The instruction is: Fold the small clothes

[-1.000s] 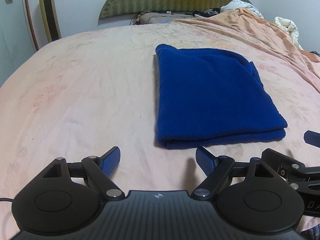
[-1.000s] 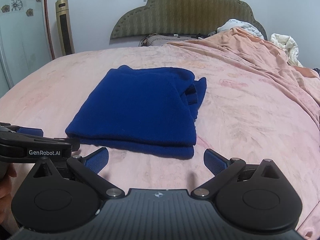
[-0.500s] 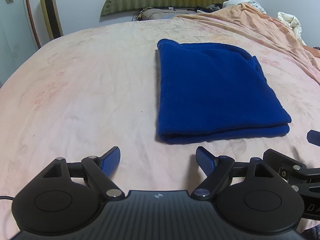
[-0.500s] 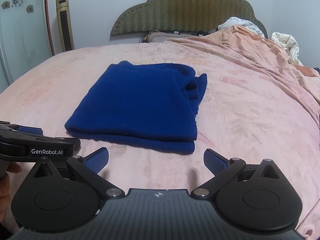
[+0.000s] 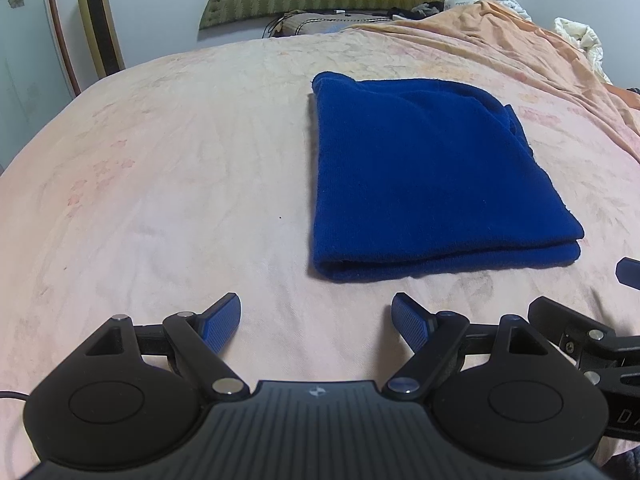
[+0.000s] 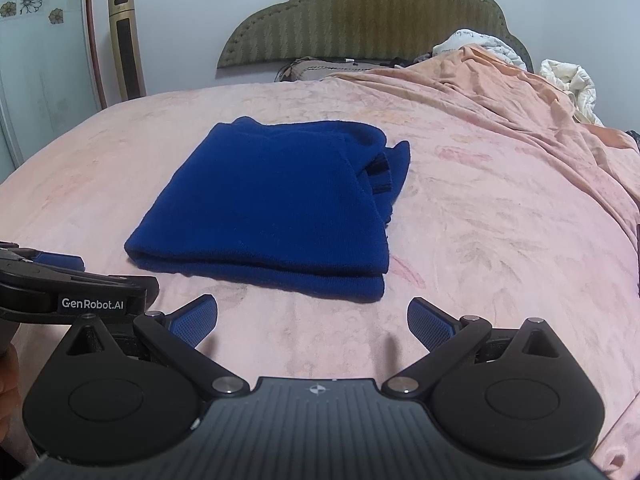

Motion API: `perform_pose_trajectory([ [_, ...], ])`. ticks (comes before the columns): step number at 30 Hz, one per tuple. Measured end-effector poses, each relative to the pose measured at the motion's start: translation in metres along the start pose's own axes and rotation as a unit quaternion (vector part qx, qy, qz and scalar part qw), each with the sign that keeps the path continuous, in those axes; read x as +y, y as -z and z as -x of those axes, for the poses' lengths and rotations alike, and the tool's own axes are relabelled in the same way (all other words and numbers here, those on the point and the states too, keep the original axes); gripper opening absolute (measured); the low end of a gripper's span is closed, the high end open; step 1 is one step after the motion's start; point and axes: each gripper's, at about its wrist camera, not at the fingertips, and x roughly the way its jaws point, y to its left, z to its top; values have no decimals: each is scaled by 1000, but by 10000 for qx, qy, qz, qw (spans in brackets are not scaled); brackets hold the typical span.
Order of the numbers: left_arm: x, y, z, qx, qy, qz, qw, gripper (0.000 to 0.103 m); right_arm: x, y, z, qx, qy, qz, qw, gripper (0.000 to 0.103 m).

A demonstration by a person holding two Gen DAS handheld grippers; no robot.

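A dark blue knit garment [image 5: 424, 176] lies folded into a flat rectangle on the pink bedsheet [image 5: 160, 200]; it also shows in the right wrist view [image 6: 272, 208], with a ribbed cuff at its right side. My left gripper [image 5: 316, 316] is open and empty, just in front of the garment's near edge. My right gripper [image 6: 312, 316] is open and empty, also just short of the near folded edge. Neither touches the cloth. The left gripper's body shows at the left in the right wrist view [image 6: 76, 292].
A rumpled orange-pink blanket [image 6: 500, 104] is heaped along the right side of the bed. A green padded headboard [image 6: 360, 20] and pillows stand at the far end. A gold tower unit [image 6: 126, 44] stands by the wall on the left.
Both grippers have drawn back and up slightly from the garment, staying open. The folded garment has not moved.
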Motion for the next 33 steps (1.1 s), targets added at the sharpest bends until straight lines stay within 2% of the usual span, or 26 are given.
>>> perform_pose_trajectory([
  [33, 3, 1, 1, -16, -117, 0, 9999, 83, 2, -1, 0, -13, -16, 69, 10000, 102],
])
